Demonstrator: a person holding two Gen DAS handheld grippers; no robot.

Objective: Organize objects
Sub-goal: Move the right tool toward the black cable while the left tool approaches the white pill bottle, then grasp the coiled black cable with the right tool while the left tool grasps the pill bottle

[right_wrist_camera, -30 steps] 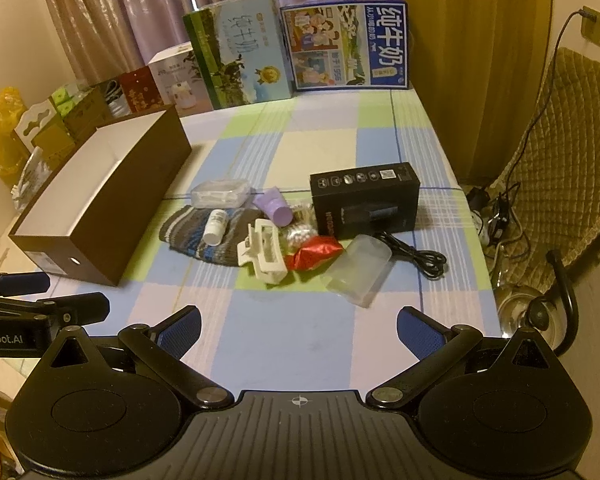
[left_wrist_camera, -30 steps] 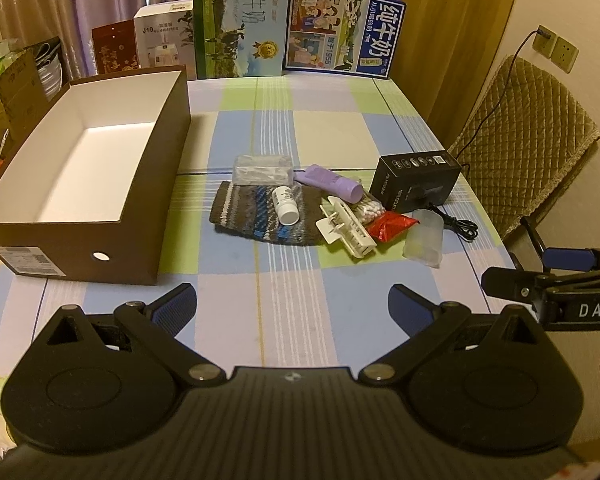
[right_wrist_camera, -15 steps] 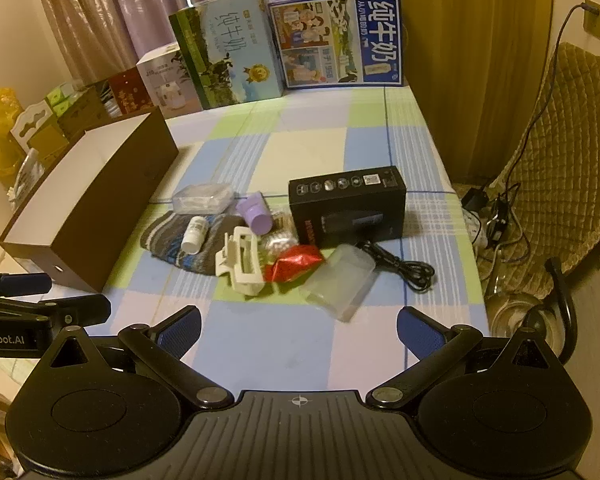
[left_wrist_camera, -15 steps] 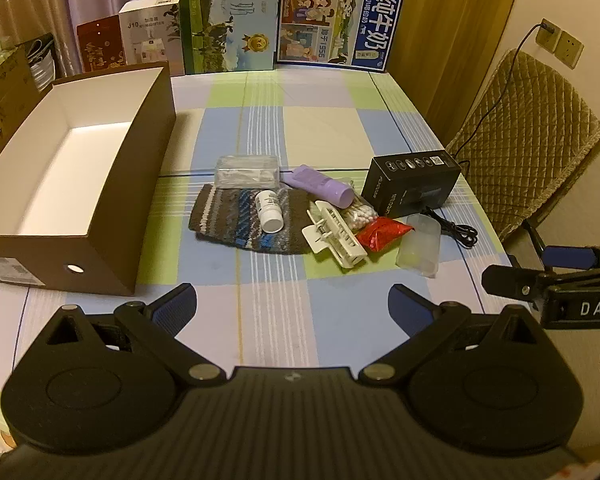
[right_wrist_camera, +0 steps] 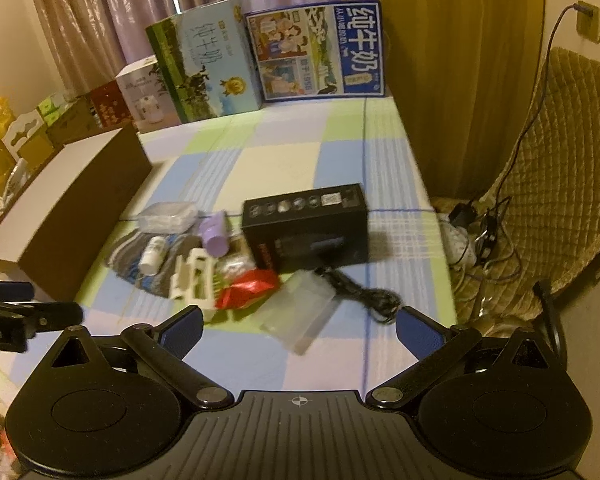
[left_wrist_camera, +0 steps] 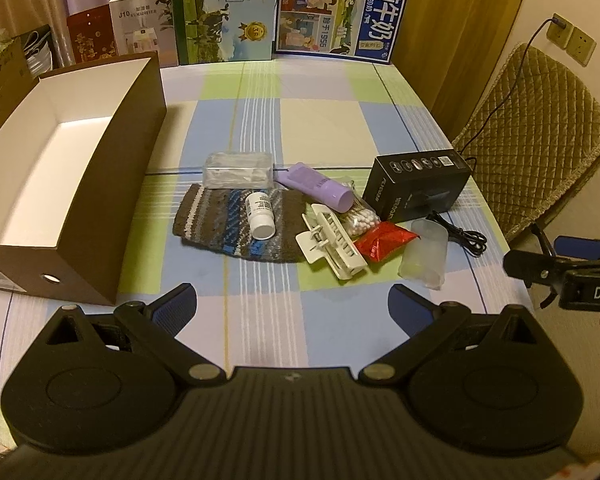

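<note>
Checked cloth is covering the counter [left_wrist_camera: 320, 128], milk cartons [left_wrist_camera: 224, 12] standing at its far edge. Both the left gripper [left_wrist_camera: 292, 300] and right gripper [right_wrist_camera: 300, 324] are hovering with jaws spread wide, gripping nothing. An open brown box [left_wrist_camera: 72, 160] is sitting at the left – apparently empty. Clutter is lying mid-counter: a white bottle [left_wrist_camera: 260, 216] on a knitted cloth [left_wrist_camera: 236, 220], a purple tube [left_wrist_camera: 320, 192], a hair clip [left_wrist_camera: 332, 240], a red packet [left_wrist_camera: 384, 240], a black box [left_wrist_camera: 416, 184]. Pieces are overlapping – grabbing one is likely to drag its neighbours or roll the bottle away.
</note>
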